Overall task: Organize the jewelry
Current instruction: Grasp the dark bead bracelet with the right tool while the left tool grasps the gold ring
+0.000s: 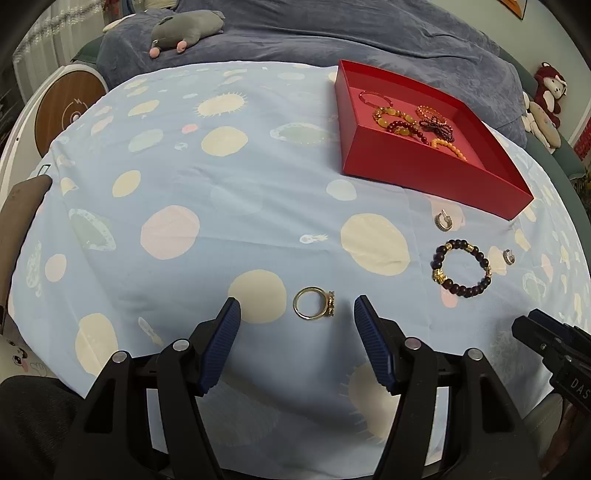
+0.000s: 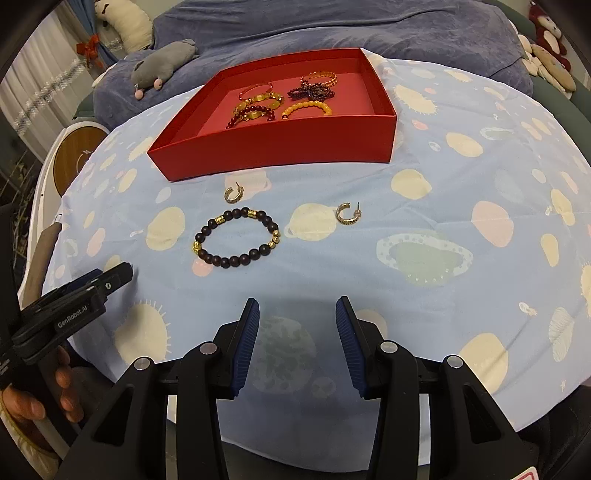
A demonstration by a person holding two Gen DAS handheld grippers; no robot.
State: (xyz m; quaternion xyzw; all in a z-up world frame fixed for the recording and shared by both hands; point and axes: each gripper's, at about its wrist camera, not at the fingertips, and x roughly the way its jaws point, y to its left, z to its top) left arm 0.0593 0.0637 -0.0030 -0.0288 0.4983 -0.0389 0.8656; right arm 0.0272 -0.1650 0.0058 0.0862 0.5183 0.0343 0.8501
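Observation:
A gold ring (image 1: 314, 303) lies on the blue patterned cloth, just ahead of my open, empty left gripper (image 1: 297, 308). A dark bead bracelet with gold beads (image 1: 461, 267) (image 2: 236, 238) lies to its right, with two hoop earrings (image 1: 444, 220) (image 1: 509, 256) (image 2: 233, 194) (image 2: 348, 213) near it. A red tray (image 1: 424, 171) (image 2: 273, 144) holds several bead bracelets (image 1: 413, 123) (image 2: 284, 98). My right gripper (image 2: 297, 312) is open and empty, short of the dark bracelet. Its body shows in the left wrist view (image 1: 554, 343); the left gripper's body shows in the right wrist view (image 2: 74, 295).
The cloth covers a round table (image 1: 207, 192). A blue bed (image 1: 332, 33) with a grey plush toy (image 1: 184, 31) lies behind. Plush toys (image 1: 546, 99) sit at the right. A round wooden-topped stand (image 1: 70, 110) is at the left.

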